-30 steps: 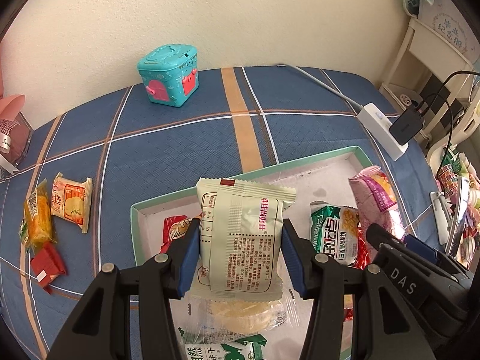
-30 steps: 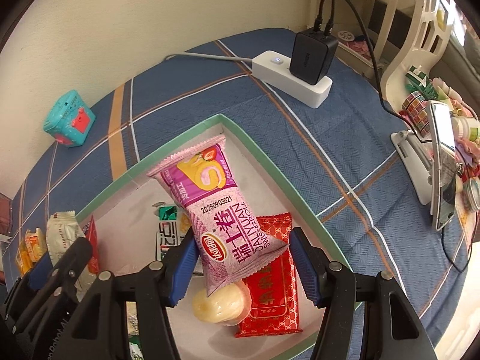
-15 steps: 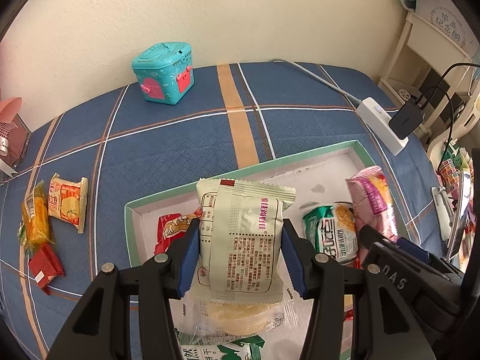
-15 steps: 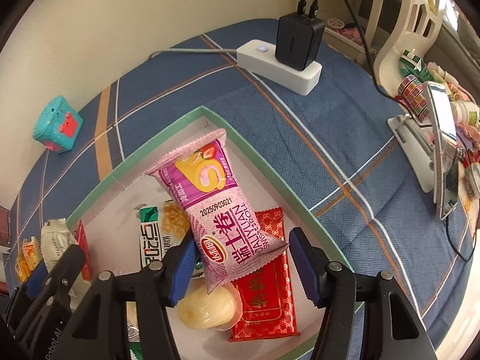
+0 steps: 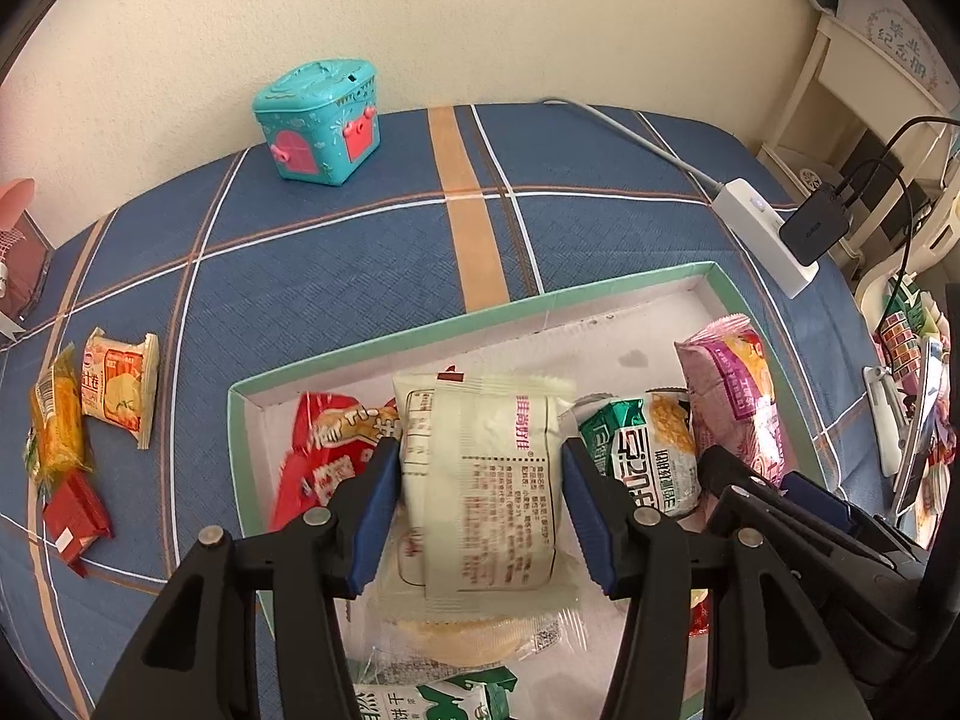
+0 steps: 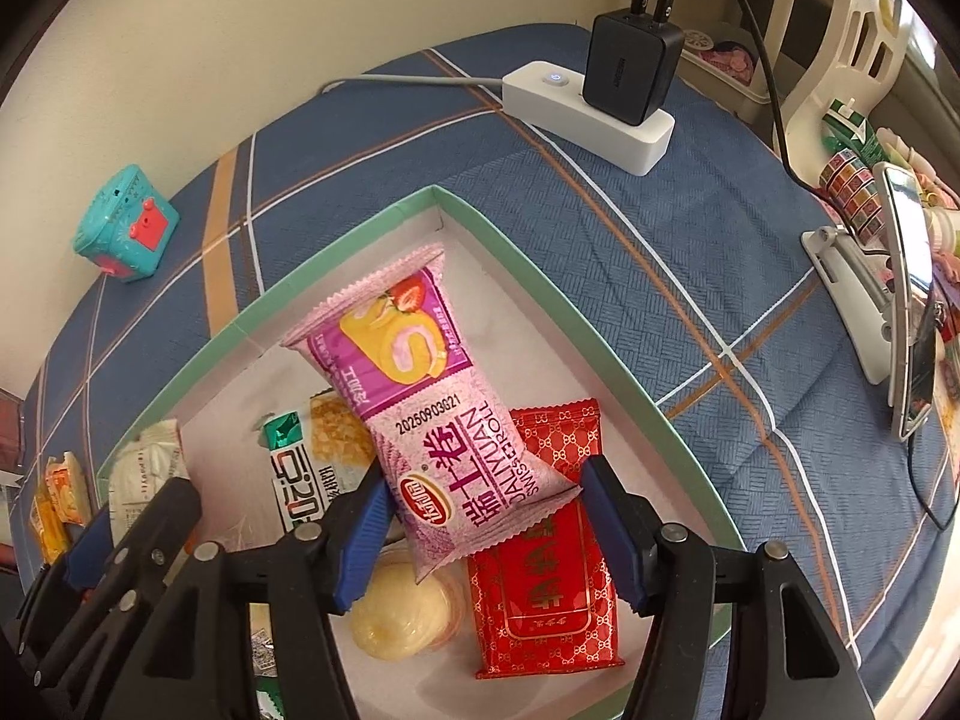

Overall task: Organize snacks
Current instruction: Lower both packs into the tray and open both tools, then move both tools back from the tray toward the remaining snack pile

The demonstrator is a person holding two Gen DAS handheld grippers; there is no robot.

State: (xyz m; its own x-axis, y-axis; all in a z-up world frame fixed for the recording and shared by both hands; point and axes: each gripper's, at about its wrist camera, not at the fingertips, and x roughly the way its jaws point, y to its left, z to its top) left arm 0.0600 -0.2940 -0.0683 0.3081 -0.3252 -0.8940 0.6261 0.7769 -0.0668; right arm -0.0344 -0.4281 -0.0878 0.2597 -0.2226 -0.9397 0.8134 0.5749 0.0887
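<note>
Cream packet (image 5: 480,480) and pink Swiss-roll packet (image 6: 444,420) sit between opening fingers over tray (image 5: 384,339).

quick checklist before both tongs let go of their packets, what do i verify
1. Cream packet between left tongs, over the tray: ok; jaws opening.
2. Pink packet between right tongs, over the tray: ok; jaws opening.
3. Bare tray floor at the far end: ok.
4. Drop height above the tray: cannot tell.
5. All snacks in the tray: not ok, loose snacks lie on the cloth.
</note>
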